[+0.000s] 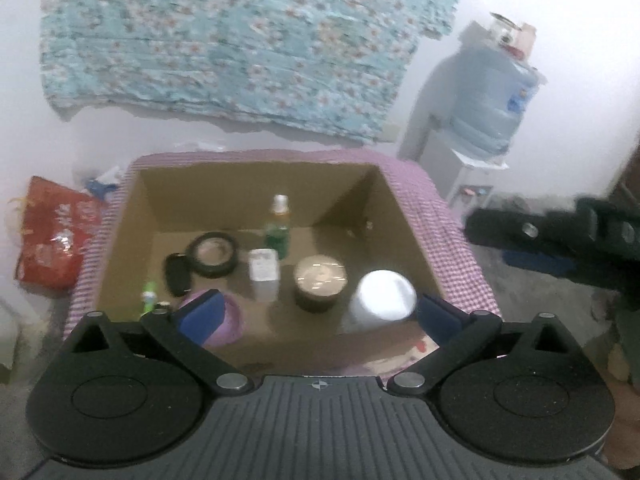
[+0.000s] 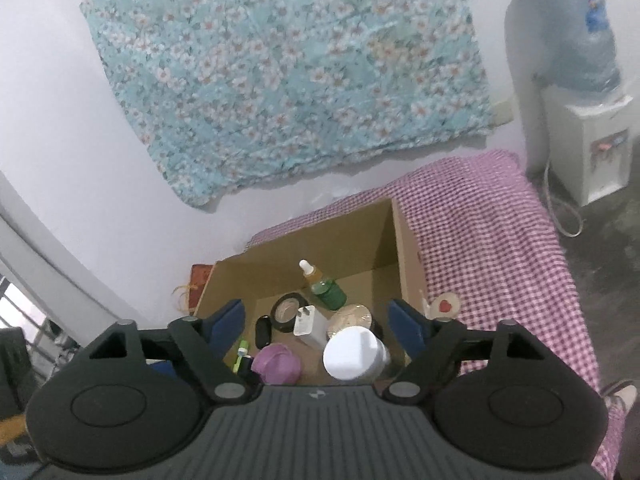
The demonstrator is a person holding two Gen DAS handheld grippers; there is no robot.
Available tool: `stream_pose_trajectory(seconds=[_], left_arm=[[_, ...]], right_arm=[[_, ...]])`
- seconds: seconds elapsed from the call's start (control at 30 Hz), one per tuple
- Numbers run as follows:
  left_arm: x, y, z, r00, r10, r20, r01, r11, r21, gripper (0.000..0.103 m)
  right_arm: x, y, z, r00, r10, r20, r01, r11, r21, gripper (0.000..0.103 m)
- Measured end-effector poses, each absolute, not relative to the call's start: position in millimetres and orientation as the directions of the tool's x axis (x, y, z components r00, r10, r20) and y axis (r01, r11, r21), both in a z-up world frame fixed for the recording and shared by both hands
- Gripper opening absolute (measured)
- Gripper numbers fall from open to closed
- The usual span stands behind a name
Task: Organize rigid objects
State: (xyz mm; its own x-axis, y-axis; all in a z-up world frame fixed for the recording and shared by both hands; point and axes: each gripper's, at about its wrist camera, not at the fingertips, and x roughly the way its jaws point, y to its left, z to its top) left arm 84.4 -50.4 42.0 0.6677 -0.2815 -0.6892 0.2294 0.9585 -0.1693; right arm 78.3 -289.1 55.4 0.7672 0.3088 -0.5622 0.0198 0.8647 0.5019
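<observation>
Both tongs [image 1: 320, 312] agape — nothing between.

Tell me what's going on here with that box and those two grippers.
A person is sorting small items into a cardboard box on a checked cloth. Both the left hand-held gripper and the right hand-held gripper hang open and empty above it. A white jar, green dropper bottle and tape roll already sit inside.

The cardboard box [image 1: 224, 184] sits on the checked cloth [image 1: 432, 216], near the wall. In it, the dropper bottle [image 1: 278, 224] stands farthest back, the tape roll [image 1: 214, 254] to its left, the charger [image 1: 263, 266] and round tin [image 1: 320, 280] in front, and the jar [image 1: 382, 298] nearest right. Left of the tape lies what may be a key fob [image 1: 178, 274].
</observation>
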Motion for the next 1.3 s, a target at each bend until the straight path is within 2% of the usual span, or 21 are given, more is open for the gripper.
stream_pose_trajectory(seconds=[0.17,0.3,0.47,0.73,1.3], left_arm=[[74,-29,42,0.696,-0.191,-0.692,0.164,0.981,-0.105,0.103],[72,-11,36,0.686,-0.141,-0.714,0.11,0.99,-0.089,0.103],[71,1,31,0.684,-0.094,-0.724,0.073,0.996,-0.06,0.103],[70,4,28,0.688,-0.054,-0.723,0.062,0.998,-0.015,0.103],[80,1,22,0.666,-0.028,-0.746,0.057,0.998,0.014,0.103]], right_arm=[[58,-272,53,0.785,0.231,-0.575,0.054,0.899,0.435,0.098],[48,-248,45,0.779,0.164,-0.605,0.074,0.934,0.348,0.103],[49,-217,36,0.755,0.1,-0.648,0.074,0.969,0.235,0.103],[56,-195,28,0.73,0.064,-0.68,0.075,0.982,0.173,0.103],[71,-194,23,0.704,0.046,-0.709,0.069,0.989,0.132,0.103]])
